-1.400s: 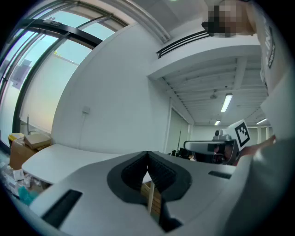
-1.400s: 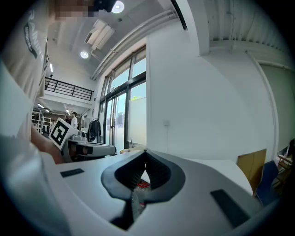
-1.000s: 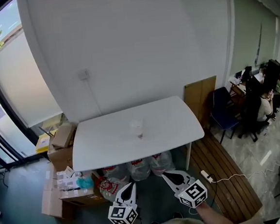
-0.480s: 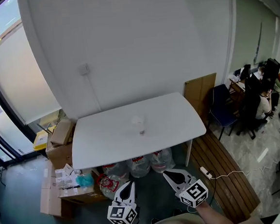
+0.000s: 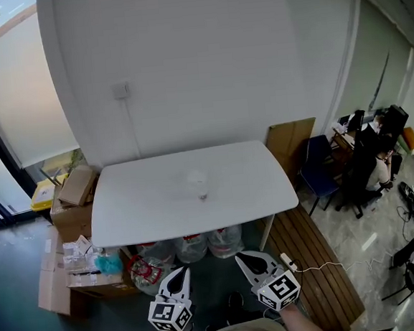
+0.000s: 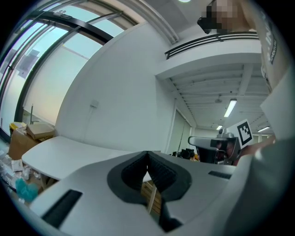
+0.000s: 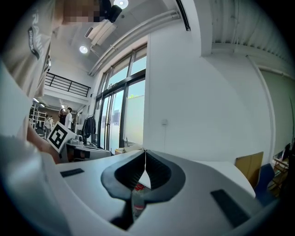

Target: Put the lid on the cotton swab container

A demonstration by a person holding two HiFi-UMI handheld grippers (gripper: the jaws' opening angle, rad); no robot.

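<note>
Cotton swab container (image 5: 198,184) stands mid-desk (image 5: 138,203); left hand-held gripper (image 5: 180,274) and right hand-held gripper (image 5: 244,258) hang well short of it; both pressed together, empty.

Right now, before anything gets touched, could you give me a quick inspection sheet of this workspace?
Surface: white table, bare apart from one item.
Job's things: cotton swab container near the table's middle; too blurred to tell whether its lid is on.
Clutter: cardboard boxes at the left; water bottles under the table.
Grippers: left claw and right claw both shut and empty, held low, short of the table.
Cables: power strip with a white cable on the floor; a thin cable runs down from a wall box.
Surroundings: brown board against the wall, blue chair, seated person at the right.
</note>
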